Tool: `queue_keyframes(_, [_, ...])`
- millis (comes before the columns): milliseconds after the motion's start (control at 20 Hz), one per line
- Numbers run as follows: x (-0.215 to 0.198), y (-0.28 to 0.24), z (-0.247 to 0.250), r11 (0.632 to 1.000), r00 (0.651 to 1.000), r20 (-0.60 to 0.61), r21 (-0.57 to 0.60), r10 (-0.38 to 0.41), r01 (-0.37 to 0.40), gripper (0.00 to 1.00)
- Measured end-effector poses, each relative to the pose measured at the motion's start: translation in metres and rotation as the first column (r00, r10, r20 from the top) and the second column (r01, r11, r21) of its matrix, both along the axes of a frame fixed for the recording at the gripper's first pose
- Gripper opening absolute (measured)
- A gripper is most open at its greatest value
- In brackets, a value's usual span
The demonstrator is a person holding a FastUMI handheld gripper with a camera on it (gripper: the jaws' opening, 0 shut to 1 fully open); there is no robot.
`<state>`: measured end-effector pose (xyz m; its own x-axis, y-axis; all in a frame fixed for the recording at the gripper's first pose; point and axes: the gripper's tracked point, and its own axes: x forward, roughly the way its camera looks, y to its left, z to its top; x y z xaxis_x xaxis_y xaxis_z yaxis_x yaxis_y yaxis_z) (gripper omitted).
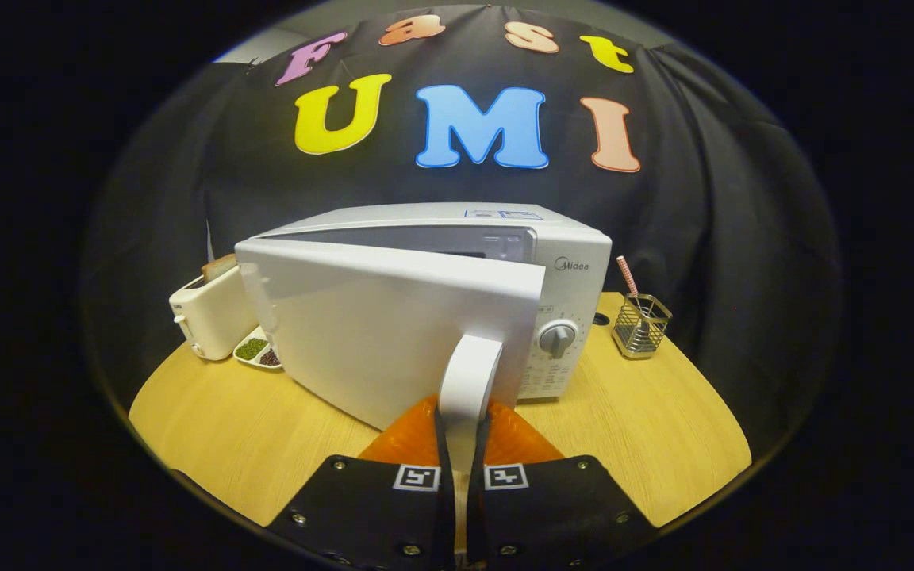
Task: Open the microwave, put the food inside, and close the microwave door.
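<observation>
Jaws: narrow, both fingers of the gripper (462,444) pressed on the door handle (469,377). Door (393,333): partly swung out from the microwave (568,270), which stands mid-table (647,428). Handling, judged: rigid hinged panel, smooth handle, best held low on its vertical bar. Beyond: toaster (207,313) and divided dish (259,350) behind the door; wire holder (641,325) on the other side.
</observation>
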<state>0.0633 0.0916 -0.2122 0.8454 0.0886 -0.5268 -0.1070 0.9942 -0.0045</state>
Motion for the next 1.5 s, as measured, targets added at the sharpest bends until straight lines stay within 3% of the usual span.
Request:
queue_keyframes(550, [-0.077, 0.054, 0.007, 0.998, 0.998, -0.053, 0.057, 0.035, -0.032, 0.31])
queue_keyframes(650, [-0.090, 0.069, 0.006, 0.998, 0.998, -0.052, 0.058, 0.042, -0.038, 0.43])
queue_keyframes(1200, [-0.152, 0.146, 0.004, 0.991, 0.992, -0.057, 0.072, 0.117, -0.113, 0.44])
queue_keyframes(1500, [-0.185, 0.197, 0.003, 0.964, 0.962, -0.059, 0.028, 0.265, -0.264, 0.43])
